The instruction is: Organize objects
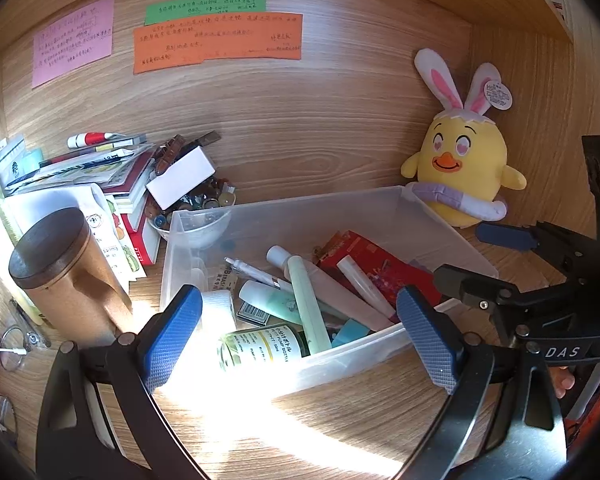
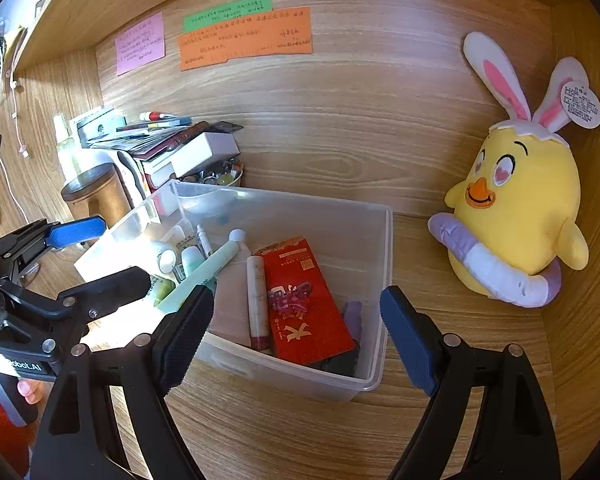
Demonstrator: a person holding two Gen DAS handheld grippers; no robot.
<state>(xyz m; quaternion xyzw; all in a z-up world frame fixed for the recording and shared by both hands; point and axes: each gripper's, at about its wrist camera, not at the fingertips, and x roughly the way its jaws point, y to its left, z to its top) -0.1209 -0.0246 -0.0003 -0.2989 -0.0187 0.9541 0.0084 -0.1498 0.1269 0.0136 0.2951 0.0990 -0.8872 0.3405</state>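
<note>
Both grippers hung over the near rim of the clear plastic bin [image 2: 384,280] on the wooden desk [image 2: 300,432]; the left gripper [image 1: 300,332] and right gripper [image 2: 296,332] stood with jaws spread wide, grasping nothing. Inside lay a red envelope [image 2: 308,300], a pale green tube [image 1: 306,304] and a labelled bottle [image 1: 260,346]. A yellow chick plush [image 2: 528,216] sat right of the bin.

Lower right in the left wrist view, the black frame of the right gripper [image 1: 504,264] bears "DAS". At lower centre, the small green glass bottle [image 1: 260,350] has a pale label reading "PUMP BOTTLE". Lower left in the right wrist view, the left gripper [image 2: 100,254] shows "obot.AI". Handwriting on the pink, green and orange paper notes [image 1: 218,42] is too small to read.
</note>
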